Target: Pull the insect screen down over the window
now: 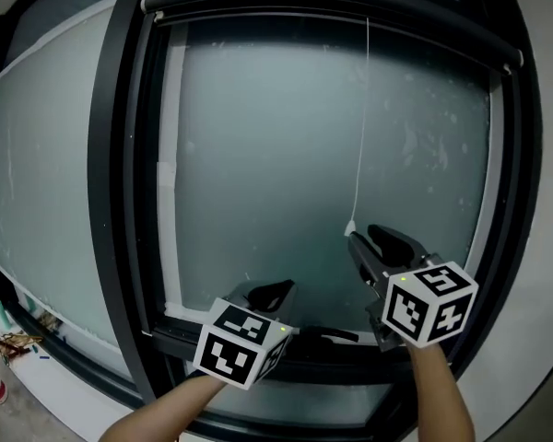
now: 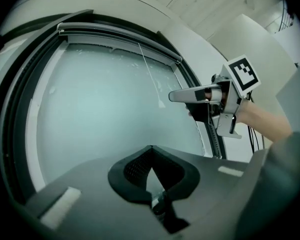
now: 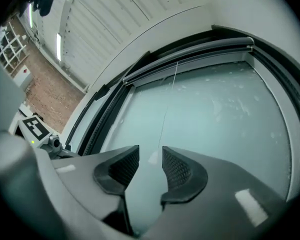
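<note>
The window (image 1: 286,164) has frosted glass in a dark frame. The insect screen is rolled up in its housing (image 1: 332,17) along the top. A thin white pull cord (image 1: 361,127) hangs from it and ends in a small white tab (image 1: 350,226). My right gripper (image 1: 364,236) is open, raised level with that tab. In the right gripper view the tab (image 3: 153,157) shows in the gap between the pads (image 3: 177,166), untouched. My left gripper (image 1: 281,290) is shut and empty, lower and left of the cord, near the bottom rail. The left gripper view shows the cord (image 2: 149,74) and my right gripper (image 2: 176,98).
A second fixed pane (image 1: 46,173) lies left of a thick dark post (image 1: 111,201). A dark handle-like part (image 1: 330,335) sits on the bottom rail. Small litter (image 1: 14,343) lies on the floor at lower left. A white wall (image 2: 250,39) borders the window's right.
</note>
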Tool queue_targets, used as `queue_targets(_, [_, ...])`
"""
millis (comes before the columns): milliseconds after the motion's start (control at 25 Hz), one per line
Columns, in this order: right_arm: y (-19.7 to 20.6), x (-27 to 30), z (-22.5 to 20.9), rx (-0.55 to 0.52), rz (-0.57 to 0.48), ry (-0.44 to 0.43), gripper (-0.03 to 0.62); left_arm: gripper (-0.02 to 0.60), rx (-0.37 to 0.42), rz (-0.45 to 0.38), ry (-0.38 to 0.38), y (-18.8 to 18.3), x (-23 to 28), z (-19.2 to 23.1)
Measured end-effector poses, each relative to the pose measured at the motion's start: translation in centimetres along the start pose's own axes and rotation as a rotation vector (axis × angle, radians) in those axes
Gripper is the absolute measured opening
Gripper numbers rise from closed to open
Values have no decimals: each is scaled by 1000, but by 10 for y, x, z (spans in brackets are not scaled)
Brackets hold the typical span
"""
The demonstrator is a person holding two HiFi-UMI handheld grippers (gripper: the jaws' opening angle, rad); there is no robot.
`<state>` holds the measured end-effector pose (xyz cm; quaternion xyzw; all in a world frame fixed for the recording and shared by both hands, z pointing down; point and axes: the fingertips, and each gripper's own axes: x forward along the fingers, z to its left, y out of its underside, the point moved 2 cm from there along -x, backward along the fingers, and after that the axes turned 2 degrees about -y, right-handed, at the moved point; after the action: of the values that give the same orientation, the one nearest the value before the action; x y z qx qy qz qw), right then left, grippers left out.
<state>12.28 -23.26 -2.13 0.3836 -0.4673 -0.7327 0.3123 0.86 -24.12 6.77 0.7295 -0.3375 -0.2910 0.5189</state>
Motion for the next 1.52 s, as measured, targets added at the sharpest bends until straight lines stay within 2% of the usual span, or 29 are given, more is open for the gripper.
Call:
queue_targets(360, [-8,51,-55,39,21,-158,164,14,69,-10,-111,-25,39,6])
queue_targets(400, [-6,54,-60,44,21,-174,150,14,80,-10,-123,-27,44,6])
queue_targets(480, [-3,57,-66,47,7,-200,44,14,101,-11,-149,-32,51,7])
queue_targets(520, [-2,58,-68,50,-4,-214,11,14,111,-15,-161,-36,54,9])
queue_targets(720, [5,66,-66,100,-27,-275,5,14,181,-40,-199,-57,60,26])
queue_targets(920, [13,80,-56,72,3,-222,3,14,247,-86,-221,-91,62,57])
queue_targets(1080, [10,88,-44,92,-2,-212,3,14,341,-128,-239,-126,60,78])
queue_targets(1360, [13,99,-29,22,34,-137,3,12,422,-198,-255,-178,58,112])
queue_targets(1520, [25,99,-24,36,65,-128,3,9,527,-226,-299,-200,50,124])
